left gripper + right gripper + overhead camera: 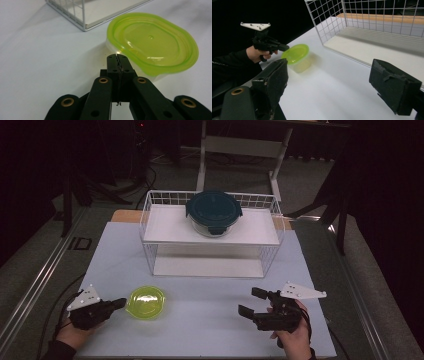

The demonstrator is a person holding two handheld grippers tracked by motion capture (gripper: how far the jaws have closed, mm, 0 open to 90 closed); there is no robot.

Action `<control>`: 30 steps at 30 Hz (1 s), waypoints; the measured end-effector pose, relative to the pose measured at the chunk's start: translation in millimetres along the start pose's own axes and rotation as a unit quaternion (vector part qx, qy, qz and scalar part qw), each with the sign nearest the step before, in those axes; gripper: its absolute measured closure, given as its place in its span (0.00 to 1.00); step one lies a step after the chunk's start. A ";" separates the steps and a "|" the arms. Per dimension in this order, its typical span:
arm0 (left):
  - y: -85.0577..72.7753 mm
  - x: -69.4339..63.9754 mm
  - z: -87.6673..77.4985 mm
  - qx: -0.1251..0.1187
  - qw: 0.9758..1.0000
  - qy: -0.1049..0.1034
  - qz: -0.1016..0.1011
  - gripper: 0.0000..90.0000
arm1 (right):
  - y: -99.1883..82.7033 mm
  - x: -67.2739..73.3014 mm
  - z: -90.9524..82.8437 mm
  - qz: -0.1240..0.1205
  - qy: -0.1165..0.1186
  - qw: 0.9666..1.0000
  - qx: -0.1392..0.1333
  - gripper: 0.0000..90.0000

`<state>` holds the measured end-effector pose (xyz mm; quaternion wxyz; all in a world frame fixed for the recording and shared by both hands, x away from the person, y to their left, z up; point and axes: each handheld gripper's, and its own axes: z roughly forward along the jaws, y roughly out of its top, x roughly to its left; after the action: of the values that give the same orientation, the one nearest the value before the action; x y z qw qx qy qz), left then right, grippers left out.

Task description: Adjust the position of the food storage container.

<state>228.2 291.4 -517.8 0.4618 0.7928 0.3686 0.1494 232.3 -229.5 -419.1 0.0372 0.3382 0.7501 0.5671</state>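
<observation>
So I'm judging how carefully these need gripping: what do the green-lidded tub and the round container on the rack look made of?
The green-lidded tub: glossy translucent plastic lid with highlights, and a cloudy, clear base, probably soft plastic. The round container: dark teal lid with side clips, likely plastic; its clear, reflective bowl could be glass or hard plastic. The wire rack looks like white-coated metal.

Wide bare table (210,312) between the grippers. Green tub (145,301) sits just ahead of the left one; wire rack (212,237) blocks the back.
</observation>
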 end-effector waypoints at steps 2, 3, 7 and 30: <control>1.9 -2.2 2.5 0.002 1.000 -0.001 0.004 0.99 | -0.2 -0.4 -1.0 0.000 0.000 1.000 -0.001 0.17; 2.9 -3.0 3.6 0.005 1.000 -0.002 0.008 0.99 | -0.4 -0.8 -1.2 0.002 -0.001 1.000 -0.001 0.17; 7.0 -8.6 8.8 0.010 1.000 -0.006 0.019 0.99 | -1.1 -1.8 -1.6 0.004 -0.002 1.000 -0.001 0.17; 27.9 -27.2 38.4 0.010 0.998 -0.042 0.039 0.99 | -3.0 -2.4 -5.8 0.005 -0.005 1.000 -0.002 0.17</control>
<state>244.3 239.5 -511.7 0.4628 0.8165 0.3197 0.1303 230.2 -236.0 -420.4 0.0385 0.3443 0.7471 0.5672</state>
